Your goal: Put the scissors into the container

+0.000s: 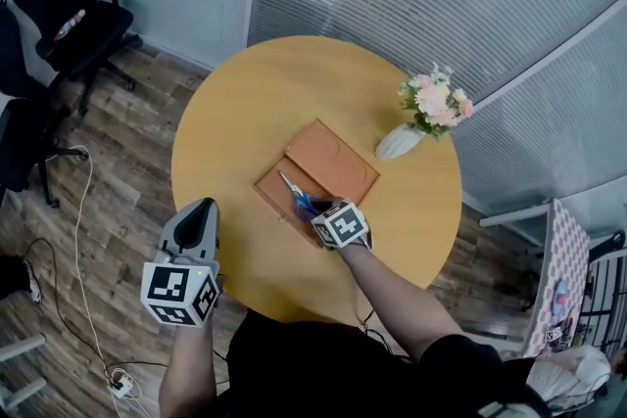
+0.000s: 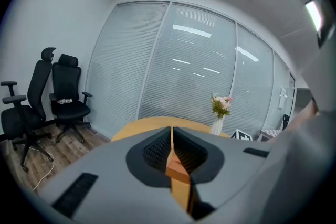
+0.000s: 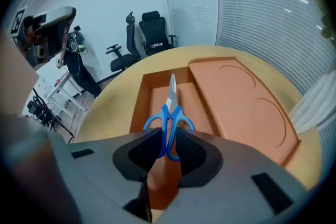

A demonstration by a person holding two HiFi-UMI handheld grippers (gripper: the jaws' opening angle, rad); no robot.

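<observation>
Gripping the scissors [image 3: 169, 117] by the blue handles, the right tongs [image 3: 167, 136] are clamped on them, one handle loop pinched between the pads. The blades are closed and point straight ahead of the tongs. Scissors [image 1: 293, 192] sit over the open tray of the orange container [image 3: 137, 105], just ahead of the right tongs [image 1: 318, 210]; cannot tell if the tip touches the tray floor. The container's flat lid [image 3: 239, 105] lies open, ahead and to the right of these tongs, beside the tray. Container [image 1: 269, 188] rests on the round yellow worktop [image 1: 235, 103].

Left tongs [image 2: 171, 136] are pressed together with nothing held. In the head view the left tongs [image 1: 203, 208] hang at the near worktop edge, well left of the right tongs and apart from the container.

A white vase [image 1: 398, 144] with pink flowers stands beyond the right tongs, past the lid. Black office chairs [image 1: 69, 5] stand on the wood floor, far ahead-left of the left tongs.
</observation>
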